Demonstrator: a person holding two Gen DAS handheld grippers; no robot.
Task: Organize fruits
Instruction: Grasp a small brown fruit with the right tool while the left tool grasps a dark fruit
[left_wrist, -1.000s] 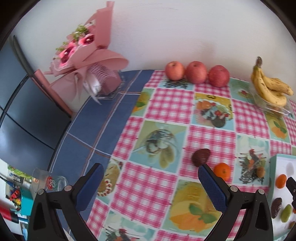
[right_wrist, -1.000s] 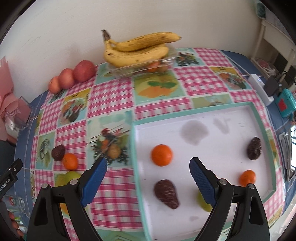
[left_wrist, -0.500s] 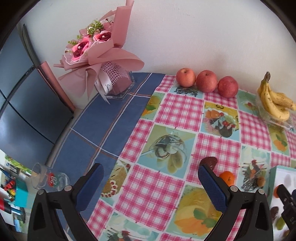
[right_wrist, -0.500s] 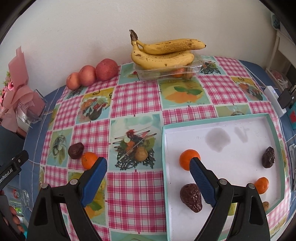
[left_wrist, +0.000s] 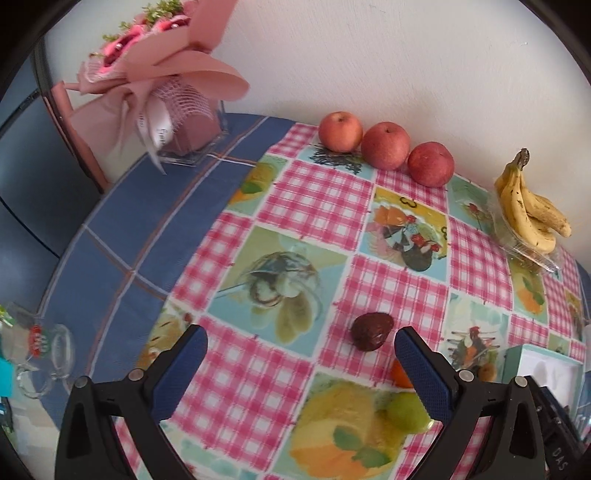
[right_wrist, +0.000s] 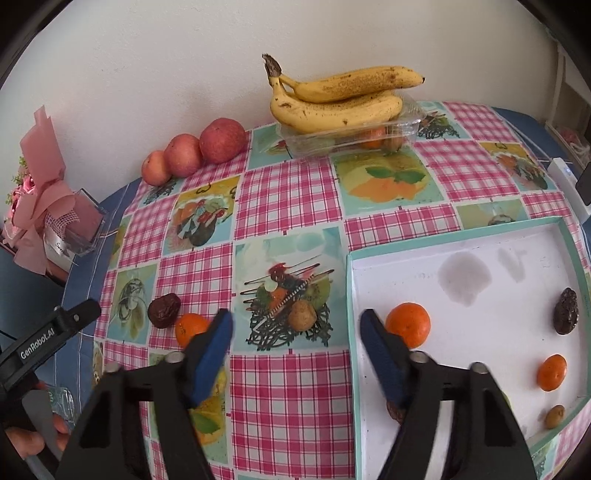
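A dark brown fruit (left_wrist: 371, 330) lies on the checked tablecloth just ahead of my left gripper (left_wrist: 301, 369), which is open and holds nothing. An orange (left_wrist: 399, 373) sits half hidden behind its right finger, with a green fruit (left_wrist: 406, 411) beside it. My right gripper (right_wrist: 297, 350) is open over the cloth by the left rim of the white tray (right_wrist: 458, 236). In the tray lie an orange (right_wrist: 408, 324), a dark fruit (right_wrist: 565, 310), a smaller orange (right_wrist: 551, 372) and a small brownish fruit (right_wrist: 554, 416). Another dark fruit (right_wrist: 395, 411) hides behind the right finger.
Three apples (left_wrist: 385, 145) line the back wall. Bananas (right_wrist: 332, 99) rest on a clear plastic box (right_wrist: 351, 136). A pink bouquet (left_wrist: 162, 74) stands at the back left and a glass mug (left_wrist: 48, 354) near the table's left edge. A hand (right_wrist: 22, 439) holds the left gripper.
The right gripper has drawn back left, off the tray, and its fingers stand a bit closer together. The left gripper has shifted toward the dark fruit, and the green fruit has come into view.
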